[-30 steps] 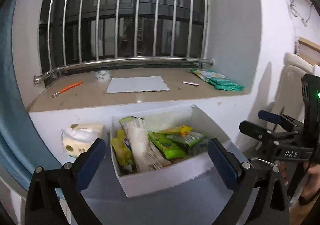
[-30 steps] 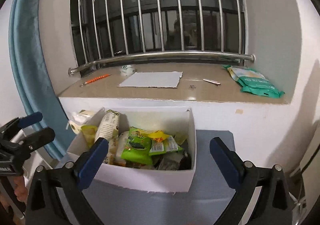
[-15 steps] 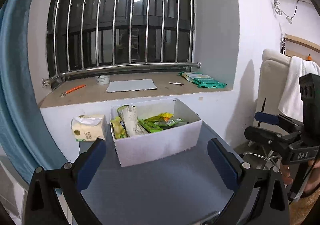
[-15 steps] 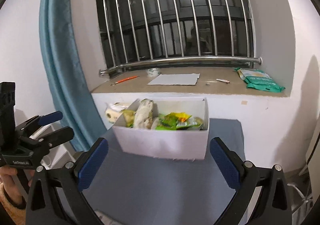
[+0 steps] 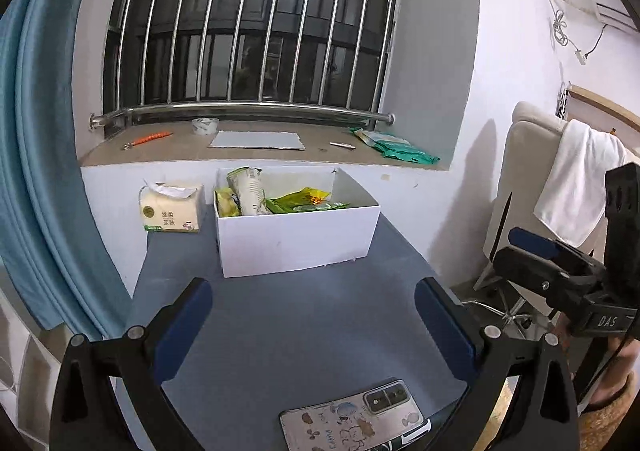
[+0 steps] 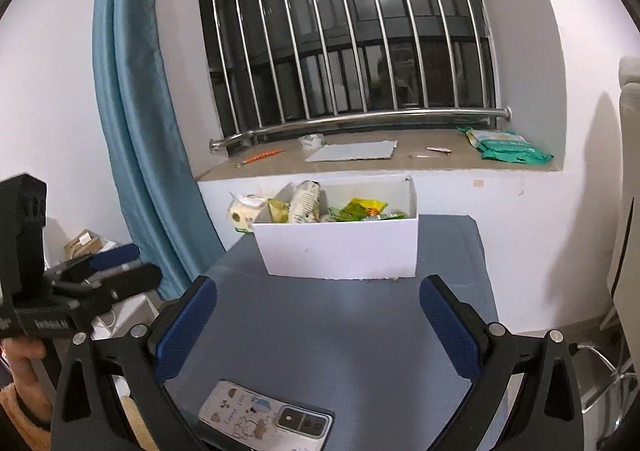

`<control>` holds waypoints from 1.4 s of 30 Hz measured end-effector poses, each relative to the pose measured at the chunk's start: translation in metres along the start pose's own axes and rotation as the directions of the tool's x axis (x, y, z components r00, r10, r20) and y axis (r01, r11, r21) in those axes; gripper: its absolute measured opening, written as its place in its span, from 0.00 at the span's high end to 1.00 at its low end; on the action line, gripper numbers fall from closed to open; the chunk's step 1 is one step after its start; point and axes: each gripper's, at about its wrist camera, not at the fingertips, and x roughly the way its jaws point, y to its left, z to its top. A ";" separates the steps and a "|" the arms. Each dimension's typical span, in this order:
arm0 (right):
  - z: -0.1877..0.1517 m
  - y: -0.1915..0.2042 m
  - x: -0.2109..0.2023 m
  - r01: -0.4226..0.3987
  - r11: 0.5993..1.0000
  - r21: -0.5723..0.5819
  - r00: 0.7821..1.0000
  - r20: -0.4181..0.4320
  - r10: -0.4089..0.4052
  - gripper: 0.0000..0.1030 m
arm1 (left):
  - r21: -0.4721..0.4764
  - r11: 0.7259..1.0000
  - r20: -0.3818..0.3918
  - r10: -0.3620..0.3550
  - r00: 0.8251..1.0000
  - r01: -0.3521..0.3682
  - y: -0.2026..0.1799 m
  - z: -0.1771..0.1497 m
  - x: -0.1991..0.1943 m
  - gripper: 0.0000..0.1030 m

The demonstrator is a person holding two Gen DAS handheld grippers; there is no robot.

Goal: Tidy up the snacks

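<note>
A white box point(image 5: 296, 239) stands at the far end of the grey table point(image 5: 304, 331), against the wall under the window sill. It holds several snack packets: a tall white pack point(image 5: 248, 191), yellow-green bags point(image 5: 304, 199). It also shows in the right wrist view point(image 6: 340, 247). My left gripper point(image 5: 314, 315) is open and empty, well back from the box. My right gripper point(image 6: 318, 315) is open and empty, also back from the box. Each gripper shows at the edge of the other's view.
A tissue pack point(image 5: 170, 209) stands left of the box. A phone point(image 5: 352, 417) lies at the table's near edge. The window sill point(image 5: 264, 155) holds a grey sheet, tape, a green packet point(image 5: 394, 145). Blue curtain point(image 6: 140, 131) left, chair with towel point(image 5: 572, 187) right.
Both grippers have pulled back and up from the box, which now looks smaller and farther. The phone at the near table edge has come into view.
</note>
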 end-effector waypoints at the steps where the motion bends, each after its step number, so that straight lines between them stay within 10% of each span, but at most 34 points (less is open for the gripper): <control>1: 0.000 0.002 -0.001 -0.003 1.000 -0.005 1.000 0.002 0.003 0.00 | 0.001 1.000 -0.001 0.007 1.000 -0.007 0.000 -0.001 -0.001 0.00; 42: -0.007 0.011 0.005 -0.017 0.999 -0.035 1.000 -0.013 0.016 0.00 | 0.027 0.999 -0.014 0.026 1.000 -0.025 -0.002 -0.004 0.007 0.00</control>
